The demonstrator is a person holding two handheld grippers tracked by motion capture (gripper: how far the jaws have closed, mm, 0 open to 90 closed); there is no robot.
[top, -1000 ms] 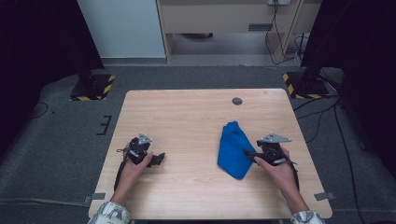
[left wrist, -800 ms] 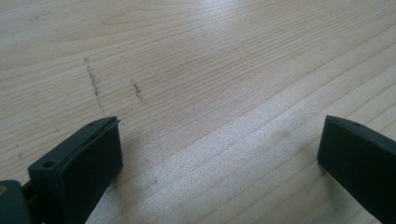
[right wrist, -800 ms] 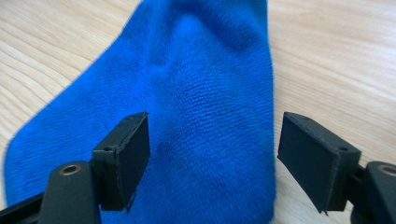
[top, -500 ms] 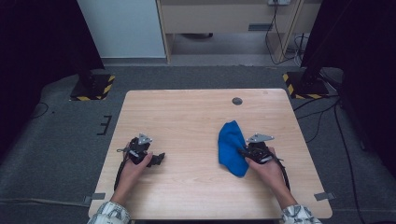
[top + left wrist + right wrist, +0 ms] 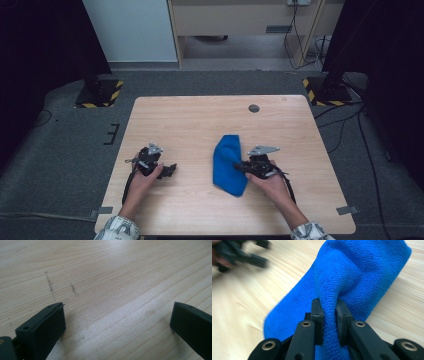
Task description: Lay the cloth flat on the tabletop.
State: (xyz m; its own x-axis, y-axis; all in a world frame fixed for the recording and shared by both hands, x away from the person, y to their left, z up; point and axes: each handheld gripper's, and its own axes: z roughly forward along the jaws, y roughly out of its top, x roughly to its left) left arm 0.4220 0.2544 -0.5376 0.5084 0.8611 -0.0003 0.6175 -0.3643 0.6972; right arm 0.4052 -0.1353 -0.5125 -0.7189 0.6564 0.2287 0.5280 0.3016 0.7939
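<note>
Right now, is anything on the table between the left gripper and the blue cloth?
No. In the high view, bare wooden table lies between the left gripper and the blue cloth.

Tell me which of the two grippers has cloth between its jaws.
The right gripper: its jaws have just closed on a fold of the blue cloth. The left gripper stands open over bare table.

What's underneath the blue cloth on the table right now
Bare wood of the table shows all around the blue cloth, pinched by the right gripper. Whatever lies beneath it is covered.
</note>
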